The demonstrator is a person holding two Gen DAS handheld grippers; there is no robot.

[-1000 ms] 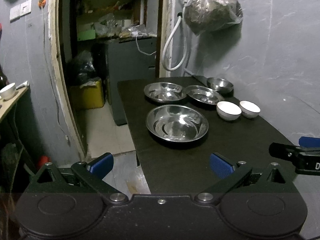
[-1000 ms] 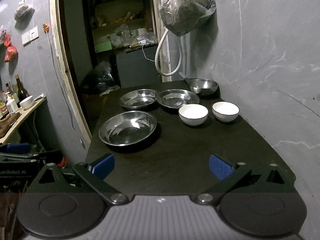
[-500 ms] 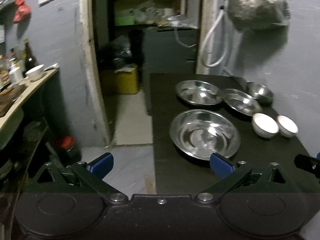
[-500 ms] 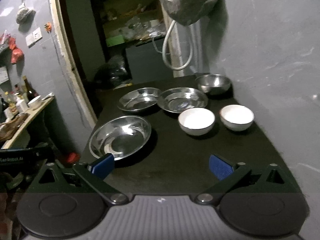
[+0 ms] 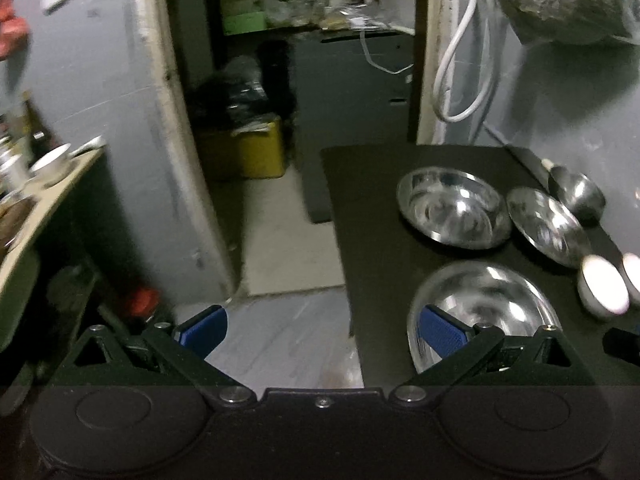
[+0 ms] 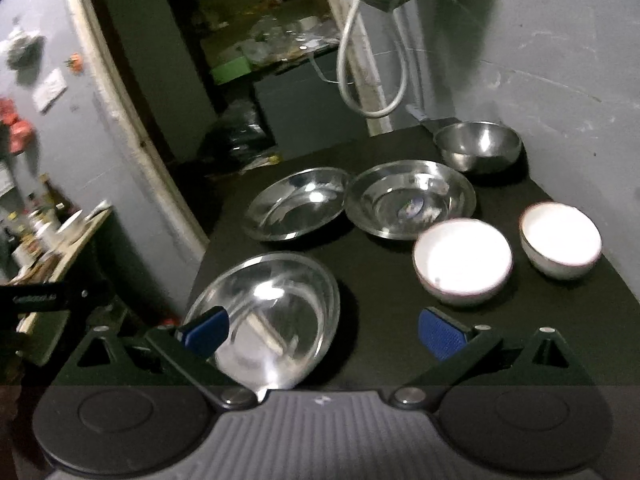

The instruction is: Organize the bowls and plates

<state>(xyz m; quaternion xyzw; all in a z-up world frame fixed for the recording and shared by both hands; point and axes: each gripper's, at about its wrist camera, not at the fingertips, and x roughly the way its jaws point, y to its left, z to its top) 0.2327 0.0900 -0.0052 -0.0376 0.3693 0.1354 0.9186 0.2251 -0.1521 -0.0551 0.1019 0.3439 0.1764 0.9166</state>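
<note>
Both grippers, left (image 5: 320, 330) and right (image 6: 322, 330), are held apart, empty. Nearest plate (image 6: 266, 312) lies on the table (image 6: 384, 280) ahead-left of the right gripper, seemingly closest to it.

Black table (image 6: 384, 280) fills the centre and right of the right wrist view, against the grey wall. On it: large steel plate (image 6: 266, 312) at lower left near the front edge; two steel plates behind it mid-frame, left one (image 6: 298, 208) and right one (image 6: 410, 204), rims touching or overlapping, cannot tell which. Steel bowl (image 6: 478, 146) at upper right, near the back corner. Two white bowls right of centre, side by side, apart: nearer one (image 6: 462, 260), farther one (image 6: 560, 240) by the right edge. All upright, none stacked.
</note>
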